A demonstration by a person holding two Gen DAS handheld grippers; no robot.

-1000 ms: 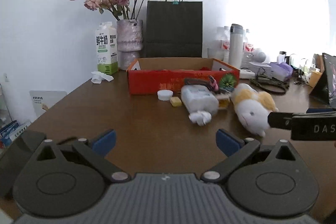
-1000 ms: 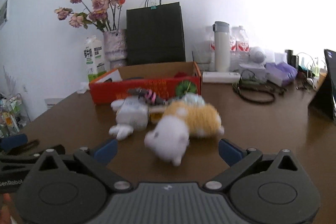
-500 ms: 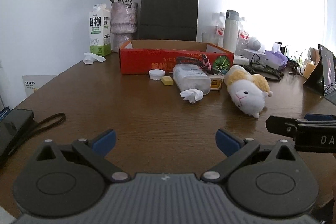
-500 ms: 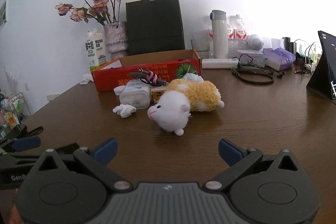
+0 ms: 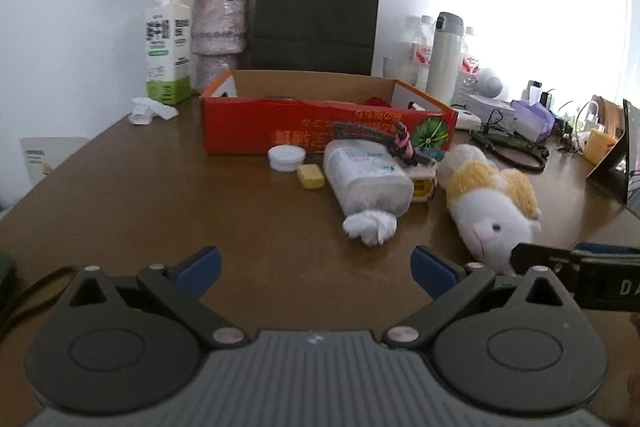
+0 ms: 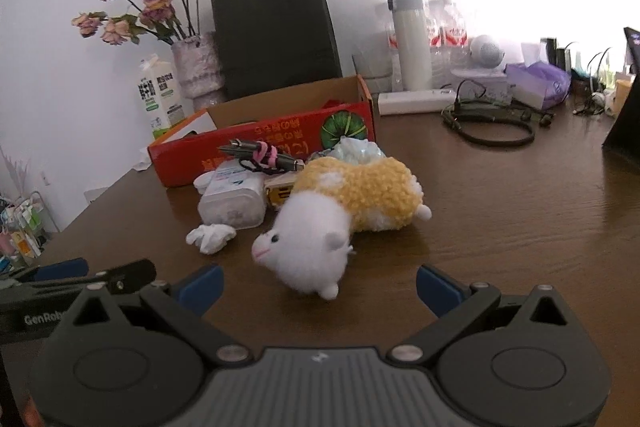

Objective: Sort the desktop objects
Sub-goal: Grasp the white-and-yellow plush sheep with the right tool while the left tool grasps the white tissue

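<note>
I have both tongs spread and empty, the right tongs [image 6: 318, 289] lined up on the plush hamster [image 6: 340, 213] lying on the tabletop [image 6: 500, 227] just before the red box [image 6: 264, 139], the left tongs [image 5: 316, 265] aside, clearing that approach.

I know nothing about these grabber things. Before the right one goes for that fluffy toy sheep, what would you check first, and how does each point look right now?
1. Right gripper open: ok.
2. Right gripper holds nothing: ok.
3. Plush sheep lies in front of it, between the finger lines: ok.
4. Sheep free of the tissue tub: cannot tell, they sit close.
5. Left gripper open and off to the side: ok.
6. Red box open on top to receive things: ok.
</note>
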